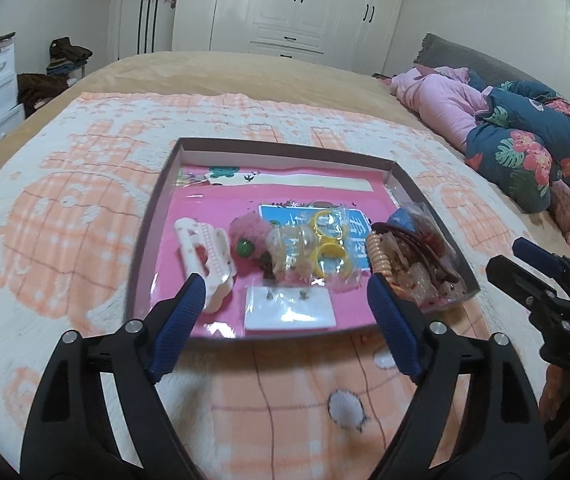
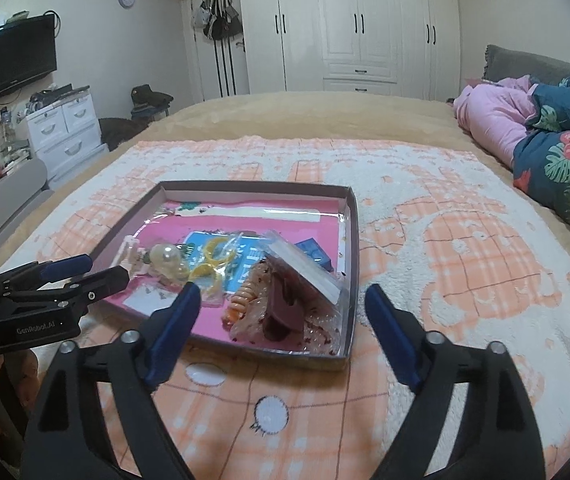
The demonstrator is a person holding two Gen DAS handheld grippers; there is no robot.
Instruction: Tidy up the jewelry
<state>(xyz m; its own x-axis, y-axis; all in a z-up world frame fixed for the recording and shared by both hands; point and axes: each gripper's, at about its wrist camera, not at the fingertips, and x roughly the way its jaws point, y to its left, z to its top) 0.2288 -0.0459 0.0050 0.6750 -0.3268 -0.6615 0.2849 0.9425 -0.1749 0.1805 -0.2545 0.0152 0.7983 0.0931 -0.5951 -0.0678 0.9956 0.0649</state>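
Observation:
A shallow box [image 1: 157, 216] [image 2: 355, 248] with a pink floor lies on the blanket. It holds a white hair claw [image 1: 205, 258], a pink fluffy piece [image 1: 249, 236], a clear bag of yellow rings [image 1: 327, 248] [image 2: 215, 258], a white earring card [image 1: 289, 308], an orange spiral hair tie [image 1: 379, 252] [image 2: 243, 296] and a clear bag of hair ties [image 1: 425, 256] [image 2: 297, 300]. My left gripper [image 1: 285, 296] is open and empty, just above the box's near edge. My right gripper [image 2: 281, 304] is open and empty over the box's near right corner; it also shows in the left wrist view [image 1: 525, 264].
The box sits on a peach and white blanket [image 2: 445, 240] on a bed. Folded pink and floral quilts [image 1: 505, 132] lie at the right. White wardrobes [image 2: 357, 24] stand behind, and a white drawer unit [image 2: 65, 132] at the left.

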